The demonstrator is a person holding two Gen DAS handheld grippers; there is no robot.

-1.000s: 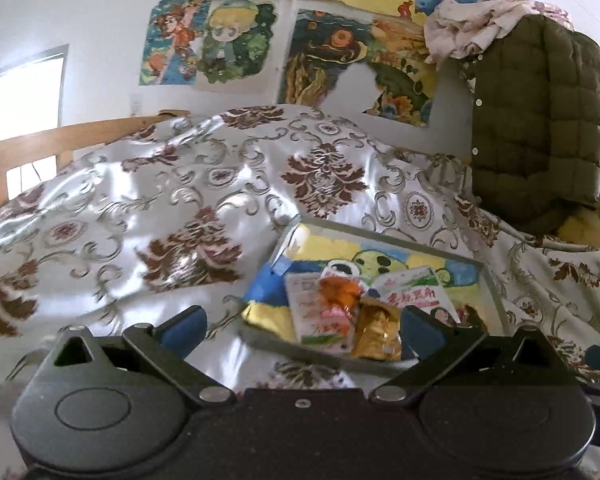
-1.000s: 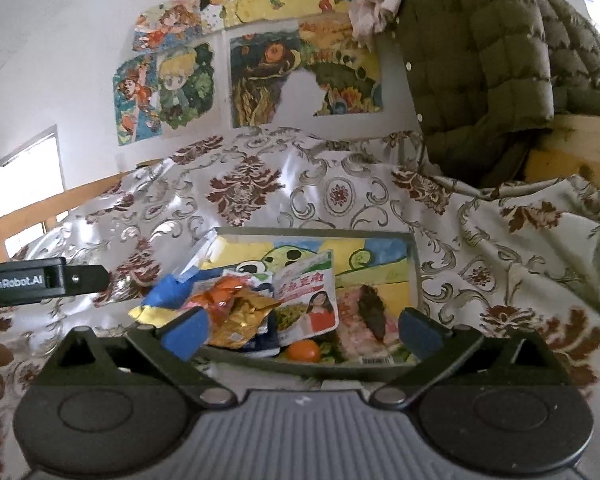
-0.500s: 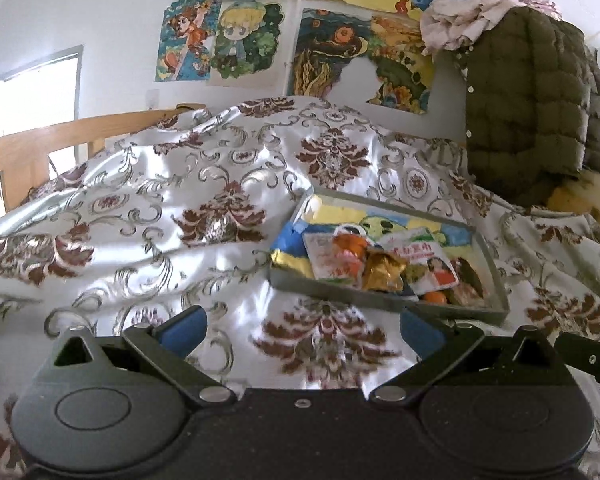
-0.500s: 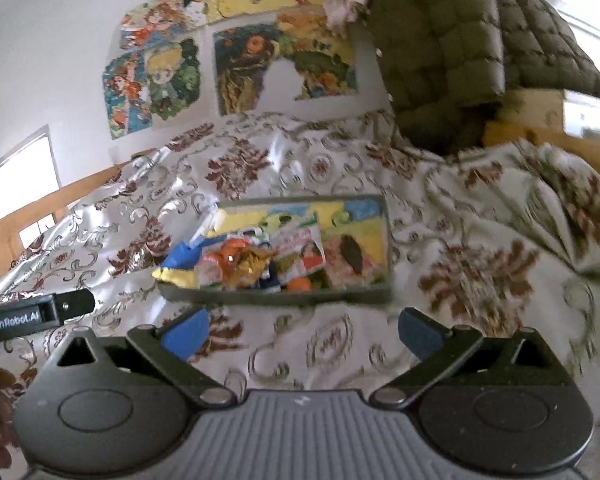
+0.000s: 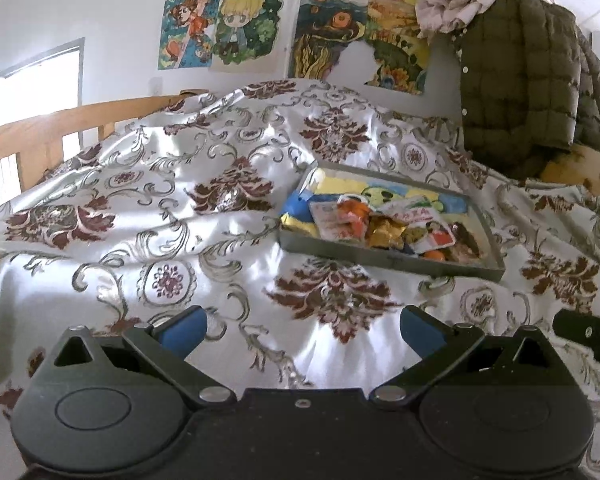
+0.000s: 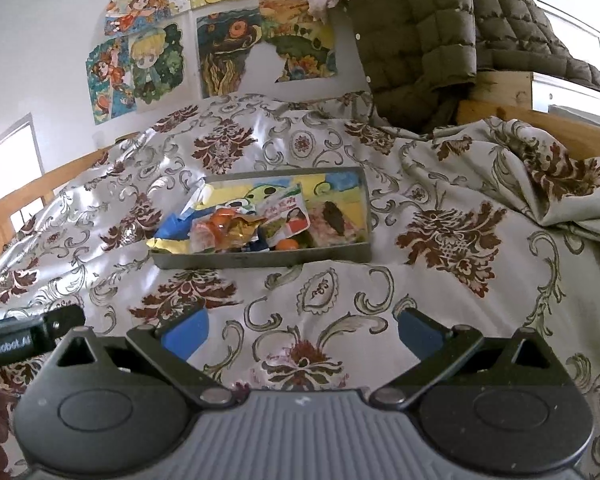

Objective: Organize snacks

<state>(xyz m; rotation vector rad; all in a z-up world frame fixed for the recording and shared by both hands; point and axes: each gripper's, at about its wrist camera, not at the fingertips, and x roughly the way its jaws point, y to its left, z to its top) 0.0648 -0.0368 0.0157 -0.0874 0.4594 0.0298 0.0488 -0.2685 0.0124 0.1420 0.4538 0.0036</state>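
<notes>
Both claws stand apart and empty: left claw (image 5: 303,326), right claw (image 6: 302,328). Snack packets (image 6: 244,226) sit heaped in the tray (image 6: 260,259) at mid-frame on the bed (image 6: 452,288). Soft bedding could tip the tray; crinkly packets may slip.

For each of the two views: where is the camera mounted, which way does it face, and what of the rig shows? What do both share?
Left wrist: on the left tongs, looking forward over the patterned bedspread at the snack tray; own open blue fingers show.
Right wrist: on the right tongs, facing the tray from its right; open fingers show.
Shared: tray, wall posters, green quilted jacket.
</notes>
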